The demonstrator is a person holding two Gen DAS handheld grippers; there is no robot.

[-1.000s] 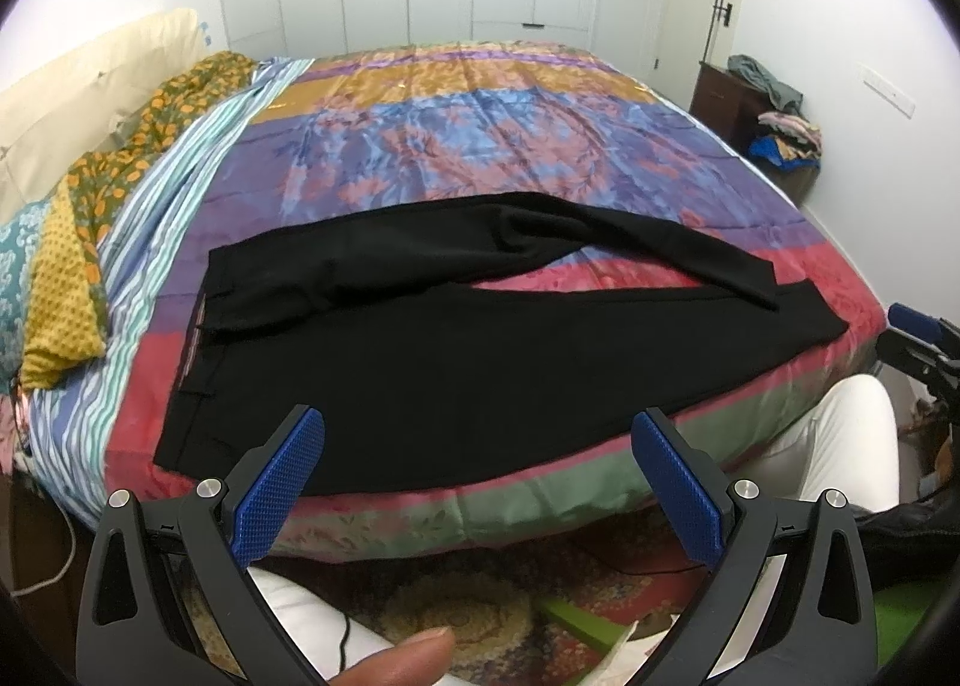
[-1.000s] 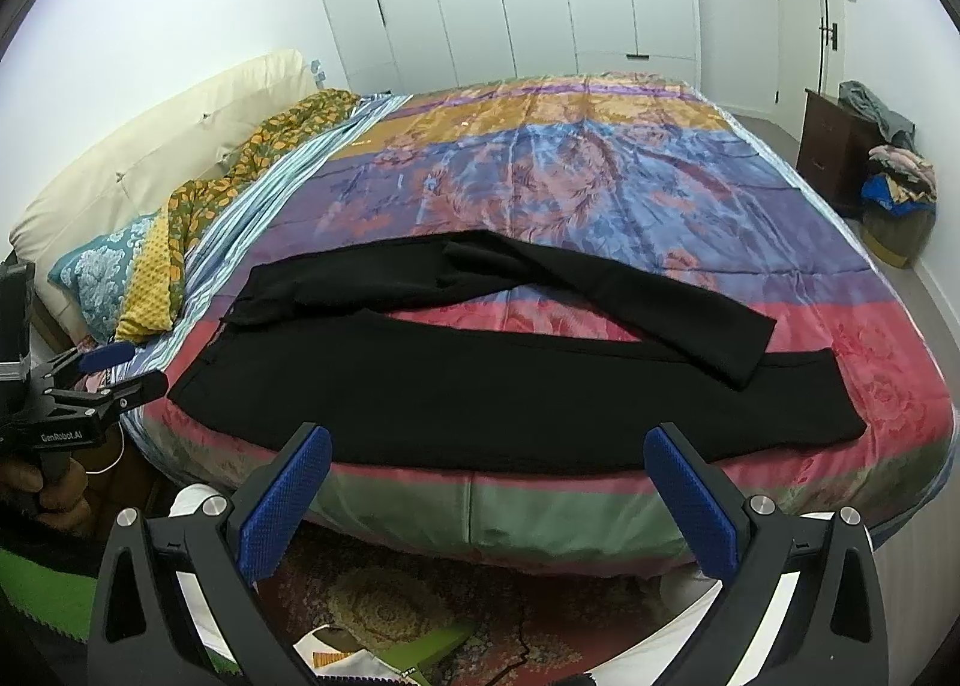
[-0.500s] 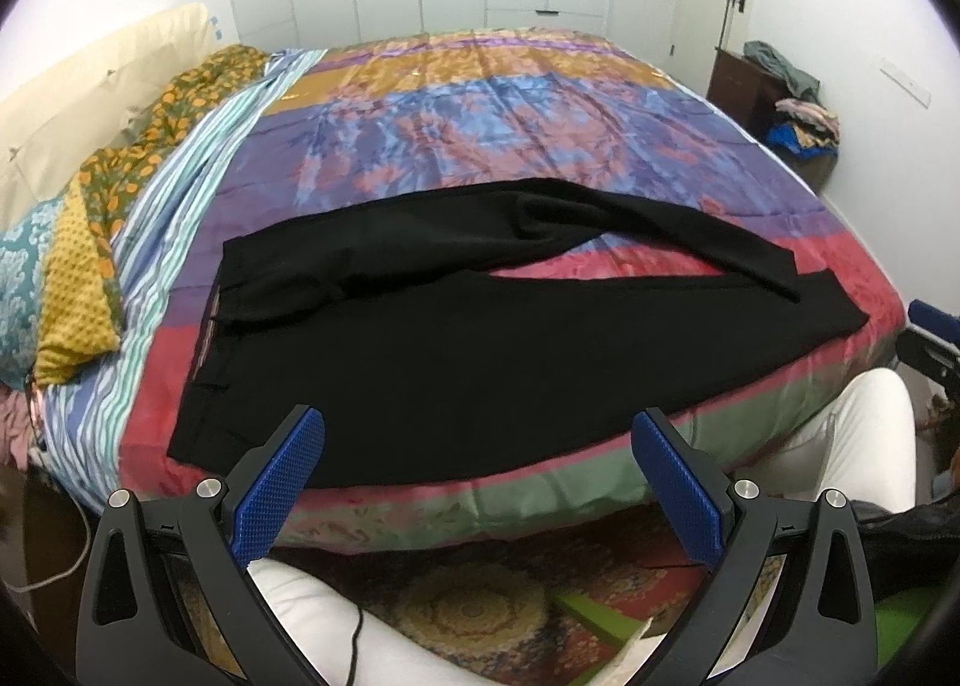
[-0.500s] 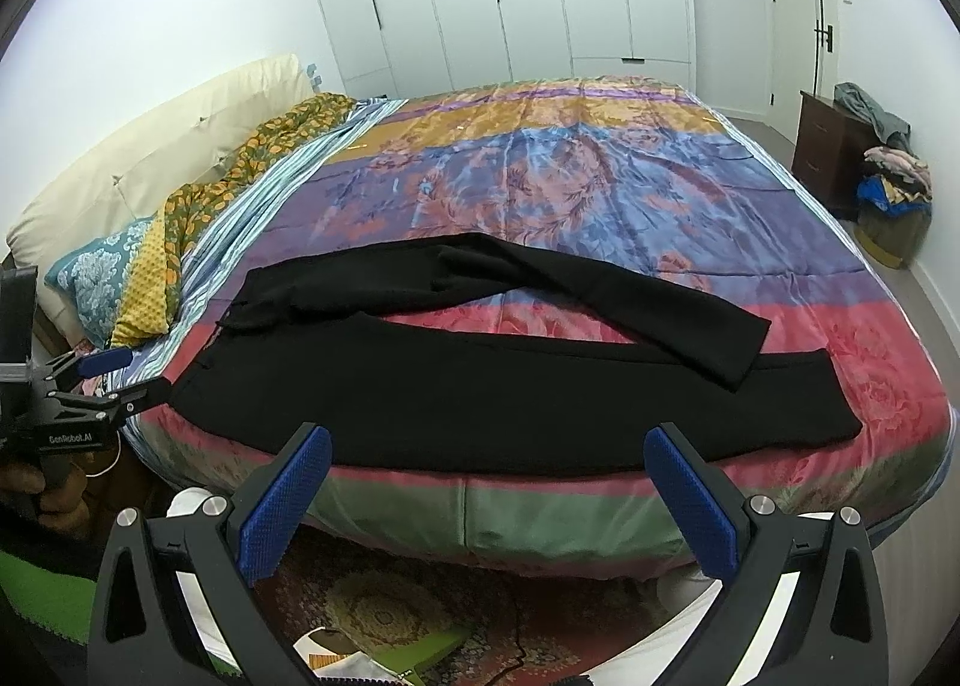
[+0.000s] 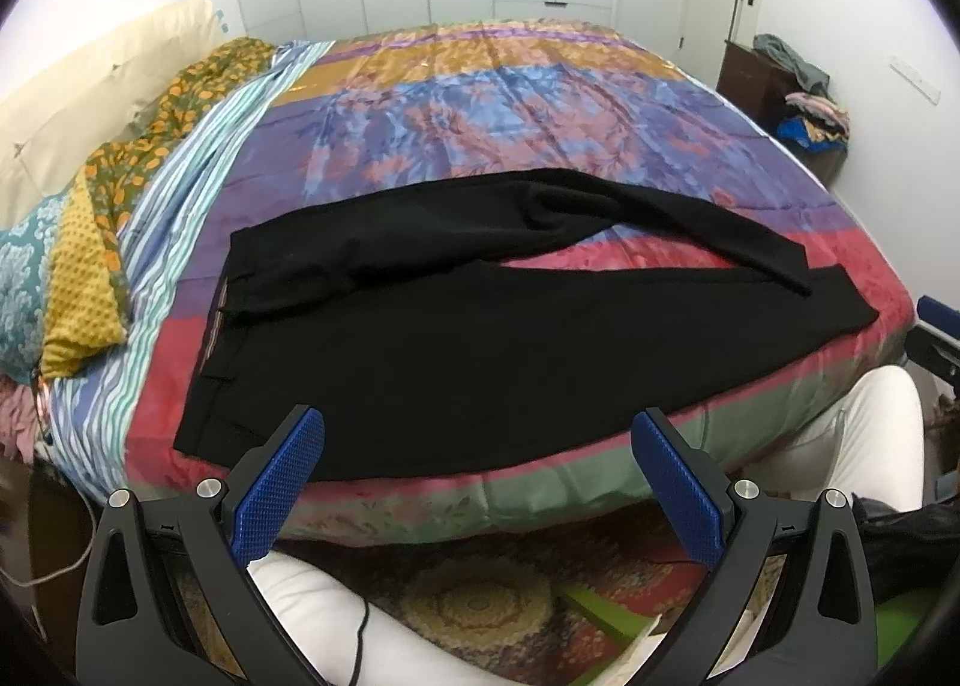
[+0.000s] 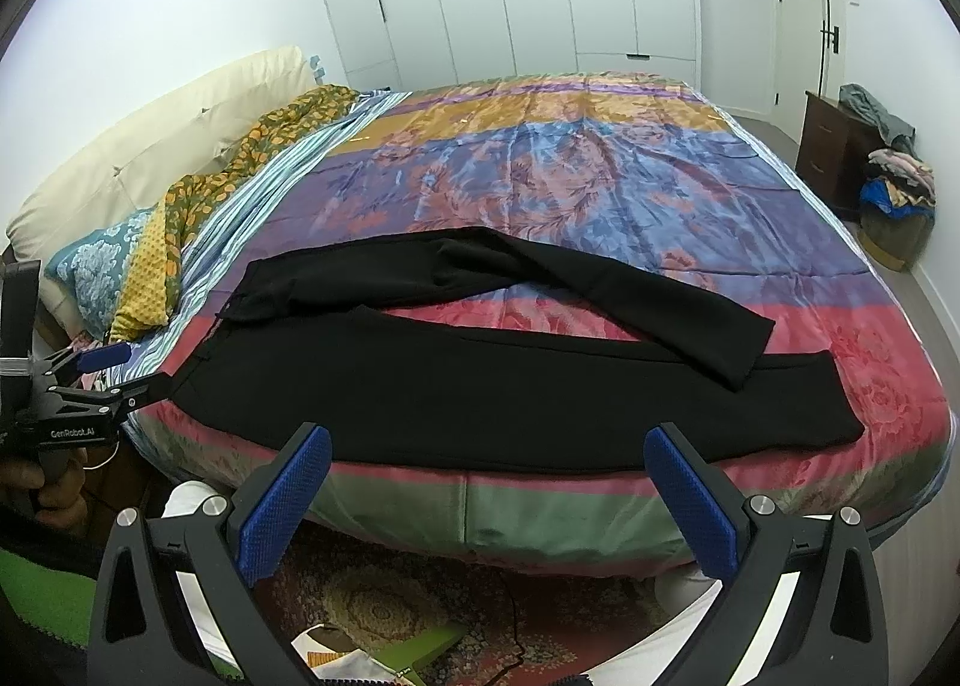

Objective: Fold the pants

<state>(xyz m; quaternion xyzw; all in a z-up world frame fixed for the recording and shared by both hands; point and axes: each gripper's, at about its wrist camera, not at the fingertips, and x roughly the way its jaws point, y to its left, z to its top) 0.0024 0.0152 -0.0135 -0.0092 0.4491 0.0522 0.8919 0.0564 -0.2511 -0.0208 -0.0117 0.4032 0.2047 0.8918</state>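
Observation:
Black pants (image 5: 480, 338) lie flat across the near edge of the bed, waistband at the left, legs running right. The far leg bends and its cuff crosses onto the near leg at the right (image 6: 738, 350). My left gripper (image 5: 480, 482) is open and empty, hovering just before the bed edge below the pants' near hem. It also shows at the left of the right wrist view (image 6: 102, 380). My right gripper (image 6: 489, 500) is open and empty, in front of the bed edge, apart from the pants (image 6: 510, 398).
The bed carries a colourful striped cover (image 5: 510, 104), with pillows (image 5: 90, 218) along the left. A dark nightstand (image 6: 834, 146) and a clothes pile (image 6: 894, 188) stand at the far right. A patterned rug (image 6: 420, 608) and my white-trousered legs (image 5: 858, 446) lie below the bed edge.
Both grippers have moved slightly closer and higher toward the bed. The pants have not moved. Both stay open.

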